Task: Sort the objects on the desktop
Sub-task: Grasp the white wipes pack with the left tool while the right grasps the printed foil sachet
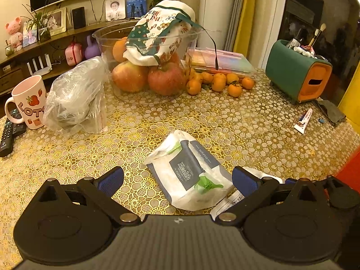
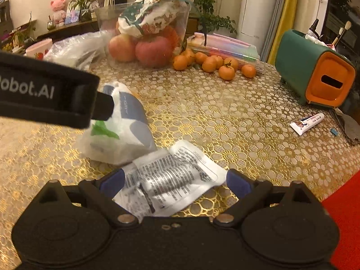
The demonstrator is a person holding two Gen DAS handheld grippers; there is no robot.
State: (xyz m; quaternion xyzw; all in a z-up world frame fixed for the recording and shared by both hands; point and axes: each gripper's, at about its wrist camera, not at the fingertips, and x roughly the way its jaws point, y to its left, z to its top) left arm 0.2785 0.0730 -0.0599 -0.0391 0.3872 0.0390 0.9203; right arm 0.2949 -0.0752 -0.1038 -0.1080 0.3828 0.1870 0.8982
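A white tissue pack (image 1: 191, 171) with a dark "Health" label lies on the gold lace tablecloth (image 1: 225, 121). My left gripper (image 1: 177, 180) is open, its blue-padded fingers on either side of the pack's near end. In the right wrist view the same pack (image 2: 121, 132) lies left of centre, with the left gripper's body over its top. A white printed sachet (image 2: 171, 180) lies between the open fingers of my right gripper (image 2: 175, 182). A small tube (image 1: 303, 121) lies at the right; it also shows in the right wrist view (image 2: 307, 123).
A clear bowl (image 1: 146, 63) of apples with a cloth bag stands at the back. Several tangerines (image 1: 220, 82), a green and orange box (image 1: 297, 72), a crumpled plastic bag (image 1: 76, 96), a pink mug (image 1: 29, 103), a remote (image 1: 9, 135) and a grey cloth (image 1: 330, 112) surround it.
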